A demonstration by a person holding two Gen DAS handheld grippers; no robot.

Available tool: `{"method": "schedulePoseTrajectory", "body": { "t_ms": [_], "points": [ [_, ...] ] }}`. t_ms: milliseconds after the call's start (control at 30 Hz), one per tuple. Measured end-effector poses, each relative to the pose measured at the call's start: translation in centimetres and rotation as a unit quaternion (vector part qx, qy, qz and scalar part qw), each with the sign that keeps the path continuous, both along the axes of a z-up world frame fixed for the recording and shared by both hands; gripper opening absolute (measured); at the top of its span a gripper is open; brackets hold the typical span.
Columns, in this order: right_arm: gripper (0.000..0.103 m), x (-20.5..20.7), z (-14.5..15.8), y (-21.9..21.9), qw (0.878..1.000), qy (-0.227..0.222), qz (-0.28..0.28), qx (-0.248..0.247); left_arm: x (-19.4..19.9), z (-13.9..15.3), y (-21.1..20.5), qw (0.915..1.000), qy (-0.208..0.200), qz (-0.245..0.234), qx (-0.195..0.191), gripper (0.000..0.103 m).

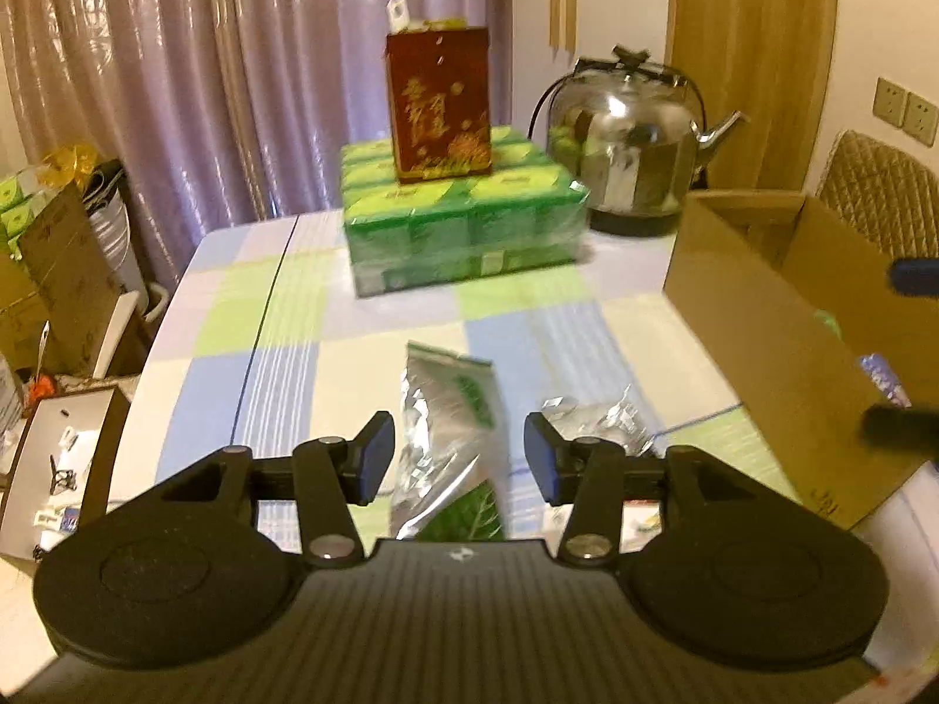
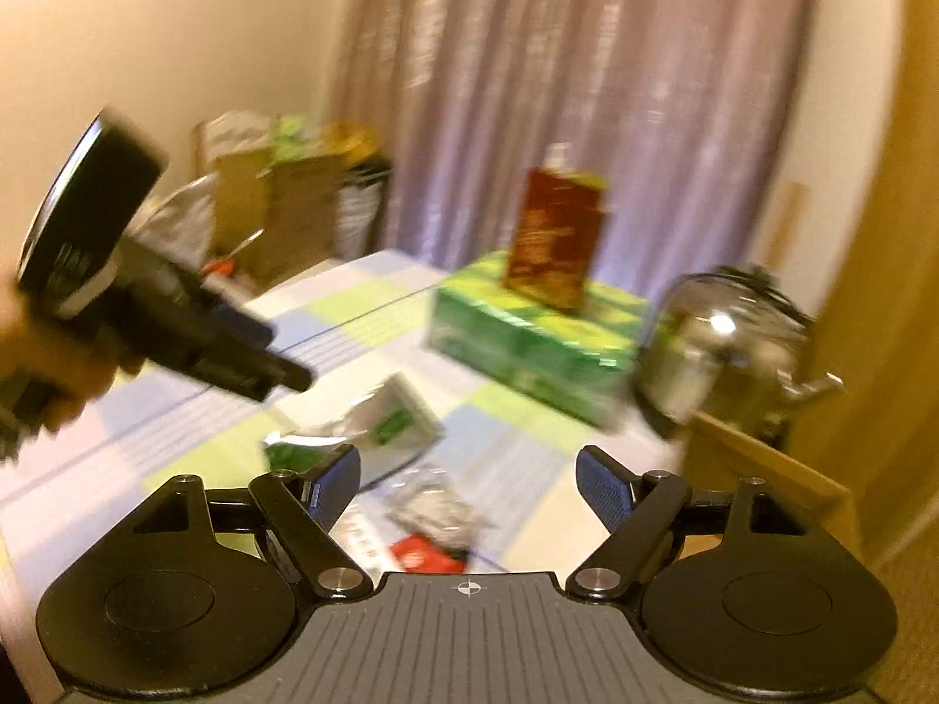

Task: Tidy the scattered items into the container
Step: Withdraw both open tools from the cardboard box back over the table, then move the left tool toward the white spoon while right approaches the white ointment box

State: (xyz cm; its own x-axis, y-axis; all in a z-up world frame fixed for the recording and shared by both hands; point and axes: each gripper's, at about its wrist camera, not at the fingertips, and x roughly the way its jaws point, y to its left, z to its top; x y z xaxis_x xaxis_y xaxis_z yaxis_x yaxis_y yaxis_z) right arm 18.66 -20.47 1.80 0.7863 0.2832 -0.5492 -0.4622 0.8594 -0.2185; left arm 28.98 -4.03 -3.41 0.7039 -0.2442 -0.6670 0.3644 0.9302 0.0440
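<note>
Foil pouch framed between spread L jaws, not yet gripped.

Left gripper (image 1: 459,457) is held over the near edge of the table (image 1: 276,317), jaws apart w/ nothing between the pads; right gripper (image 2: 468,490) is likewise spread and empty, view blurred. The pouch (image 1: 449,434) is seen lying flat near the table's near edge, long axis running from near edge toward far edge, sealed end w/ green label pointed at the far edge, green-printed end toward the gripper. It is judged light, soft, crinkly and slick, so a pinch across the narrow width at mid-body is probably best; a flat seam could slip. A crumpled wrapper (image 1: 598,419) is seen just beside it on the right-edge side, approx. as light. The box (image 1: 757,328) is set at the right edge, open top.
</note>
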Motion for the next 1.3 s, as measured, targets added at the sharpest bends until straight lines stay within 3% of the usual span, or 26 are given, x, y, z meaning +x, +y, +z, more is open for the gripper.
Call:
{"method": "schedulePoseTrajectory", "body": {
  "t_ms": [133,300,567,733,900,967,1033,1300],
  "points": [
    [0.078,0.8,-4.1,1.9,0.999,0.04,0.033,-0.01,-0.2,-1.3,0.6,0.9997,0.012,-0.013,0.017,0.046],
    [0.078,2.2,-8.8,3.0,0.991,0.091,0.078,-0.06,-0.3,-2.4,1.3,0.9987,0.026,-0.032,0.028,0.051],
    [0.077,4.0,-13.6,1.3,0.987,0.13,0.045,-0.08,-0.3,-4.3,1.9,0.9963,0.053,-0.056,0.037,0.052],
    [0.073,4.6,-14.9,1.1,0.984,0.146,0.045,-0.09,-0.5,-5.4,2.0,0.994,0.068,-0.071,0.049,0.052],
    [0.057,5.1,-15.1,1.4,0.983,0.169,0.03,-0.067,-0.6,-5.6,1.9,0.9934,0.071,-0.079,0.044,0.052],
    [0.044,4.8,-15.1,1.4,0.981,0.181,0.025,-0.06,-0.9,-5.8,1.9,0.9927,0.072,-0.085,0.047,0.052],
    [0.038,4.3,-15.0,1.3,0.979,0.199,0.019,-0.041,-1.2,-5.9,2.0,0.992,0.074,-0.089,0.051,0.053],
    [0.036,0.3,-14.2,2.9,0.968,0.251,0.013,0.019,-2.3,-6.0,3.8,0.9929,0.082,-0.075,0.042,0.054]
  ]
}}
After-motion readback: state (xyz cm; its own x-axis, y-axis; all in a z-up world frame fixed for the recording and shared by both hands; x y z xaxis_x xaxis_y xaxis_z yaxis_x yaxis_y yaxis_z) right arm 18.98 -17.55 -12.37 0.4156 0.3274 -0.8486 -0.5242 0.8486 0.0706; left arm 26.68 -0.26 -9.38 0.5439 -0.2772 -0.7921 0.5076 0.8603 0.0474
